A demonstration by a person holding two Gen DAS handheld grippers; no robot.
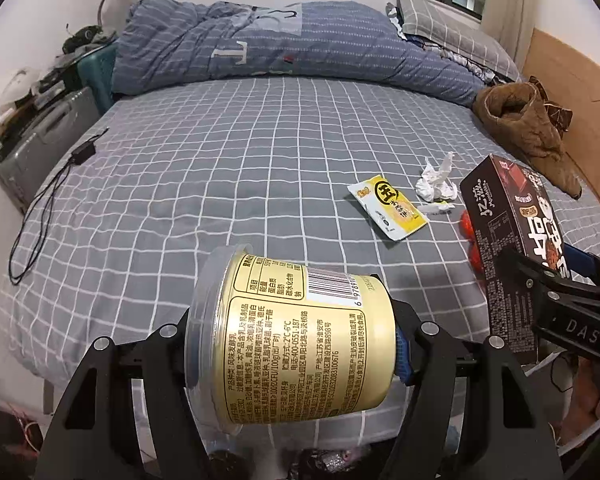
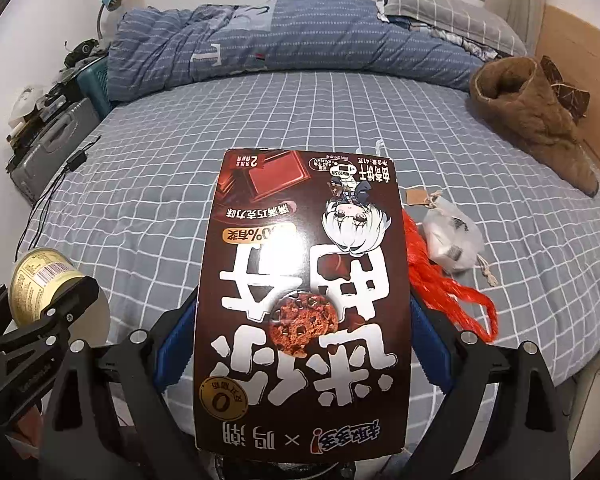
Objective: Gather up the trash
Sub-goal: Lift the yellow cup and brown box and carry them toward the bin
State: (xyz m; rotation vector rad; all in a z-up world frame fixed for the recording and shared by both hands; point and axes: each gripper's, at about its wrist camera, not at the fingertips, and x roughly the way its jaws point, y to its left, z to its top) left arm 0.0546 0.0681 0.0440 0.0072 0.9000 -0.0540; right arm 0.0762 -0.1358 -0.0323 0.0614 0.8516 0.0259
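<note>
Left claw (image 1: 296, 344): clamped across a pale yellow tub (image 1: 296, 340) with a clear lid, lying sideways between the pads, label and barcode facing the camera, held above the near edge of the bed (image 1: 204, 168).

Right claw (image 2: 302, 344): gripping a dark brown biscuit box (image 2: 300, 292) by its long sides, blue pads against both edges, printed face up, raised over the bed.

On the grey checked sheet, left wrist view: yellow and white wrapper (image 1: 388, 208) lying flat; crumpled tissue (image 1: 436, 184) just beside it; black cable (image 1: 48, 196) trailing near the left edge.

Right wrist view: small white bag (image 2: 452, 240) with a paper tag; orange mesh (image 2: 440, 284) touching it, partly behind the box.

Far side: rumpled blue duvet (image 1: 300, 48), brown fuzzy garment (image 1: 528, 128), grey pillow (image 1: 448, 28).
</note>
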